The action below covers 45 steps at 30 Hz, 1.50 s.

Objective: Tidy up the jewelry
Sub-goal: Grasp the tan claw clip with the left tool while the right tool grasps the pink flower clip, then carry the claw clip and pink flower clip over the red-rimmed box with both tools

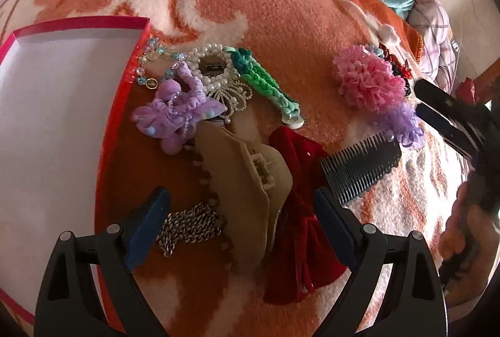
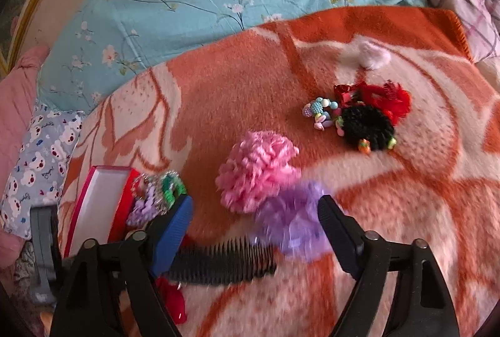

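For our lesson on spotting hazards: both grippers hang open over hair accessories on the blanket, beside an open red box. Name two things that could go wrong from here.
1. The left gripper straddles the beige claw clip, which lies on the chain and against the red bow; closing could snag either.
2. The right gripper frames the purple pompom, which touches the pink pompom and black comb; lifting may drag them along.

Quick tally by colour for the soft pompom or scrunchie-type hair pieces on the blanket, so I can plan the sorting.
Pink: 1, the pink pompom
Purple: 2, the purple pompom and the purple scrunchie
Black: 1, the black scrunchie
Total: 4
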Motion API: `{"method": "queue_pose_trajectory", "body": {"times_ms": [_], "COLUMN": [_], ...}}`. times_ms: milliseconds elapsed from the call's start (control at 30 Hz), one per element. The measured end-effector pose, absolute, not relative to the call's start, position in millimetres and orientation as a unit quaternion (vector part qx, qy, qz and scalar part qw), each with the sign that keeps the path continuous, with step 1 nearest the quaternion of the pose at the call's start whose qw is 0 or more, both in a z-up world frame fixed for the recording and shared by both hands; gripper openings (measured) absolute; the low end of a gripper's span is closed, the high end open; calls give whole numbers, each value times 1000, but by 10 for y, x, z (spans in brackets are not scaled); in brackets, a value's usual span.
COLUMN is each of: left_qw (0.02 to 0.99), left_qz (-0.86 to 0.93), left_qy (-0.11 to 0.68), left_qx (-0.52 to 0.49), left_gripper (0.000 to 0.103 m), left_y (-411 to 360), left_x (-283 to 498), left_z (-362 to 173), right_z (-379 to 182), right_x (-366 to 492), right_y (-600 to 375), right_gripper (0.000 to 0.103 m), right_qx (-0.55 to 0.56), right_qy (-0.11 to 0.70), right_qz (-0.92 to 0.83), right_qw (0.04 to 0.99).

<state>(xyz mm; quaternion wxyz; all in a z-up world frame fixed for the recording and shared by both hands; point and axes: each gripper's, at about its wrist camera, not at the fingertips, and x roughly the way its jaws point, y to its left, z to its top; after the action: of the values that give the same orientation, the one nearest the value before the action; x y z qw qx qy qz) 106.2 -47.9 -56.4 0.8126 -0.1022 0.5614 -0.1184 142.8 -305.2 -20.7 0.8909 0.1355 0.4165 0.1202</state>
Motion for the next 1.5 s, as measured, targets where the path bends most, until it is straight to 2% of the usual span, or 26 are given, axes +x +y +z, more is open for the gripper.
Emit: {"method": "queue_pose_trajectory", "body": {"times_ms": [100,200,233,267,333,433,567,833,1133,1500], "left_qw": [812,817,819,820,818,821,822,841,861,878], "left_qz": [-121,-119,-120,-121,-138,-140,-151,-163,-167,-114], "left_qy": [561,555,554,552,549,546,540,506,469,452], "left_qx": [-108,-96,-94,-93,-99,-95,-98,-99,-98,-108], "left_gripper": [88,83,79,72,61,61,60,60,60,60], "left_y": [-460,-472,-473,-467,-466,-487,-490,-416,-256,441], "left_x": [1117,1149,1149,1150,1148,1155,1087,923,771,776], "left_z": [-601,-604,-603,-597,-577,-570,-519,-218,105,176], "right_z": [-294,-406,-457,-489,-528,-517,-446,-111,15,-66], "right_x": [1622,1785,1835,1860,1877,1840,1767,1535,1309,1249], "right_y": [-3032,-2994,-2983,-2976,-2976,-2986,-3032,-3113,-2791,-2095], "right_gripper": [71,61,54,42,29,19,15,14,14,14], "right_qx": [141,143,144,146,152,159,172,194,187,178], "right_qy": [424,439,445,449,451,440,422,370,370,386], "right_qz": [119,119,118,120,126,139,147,167,210,266], "right_qw": [887,879,876,873,870,873,878,893,886,865]}}
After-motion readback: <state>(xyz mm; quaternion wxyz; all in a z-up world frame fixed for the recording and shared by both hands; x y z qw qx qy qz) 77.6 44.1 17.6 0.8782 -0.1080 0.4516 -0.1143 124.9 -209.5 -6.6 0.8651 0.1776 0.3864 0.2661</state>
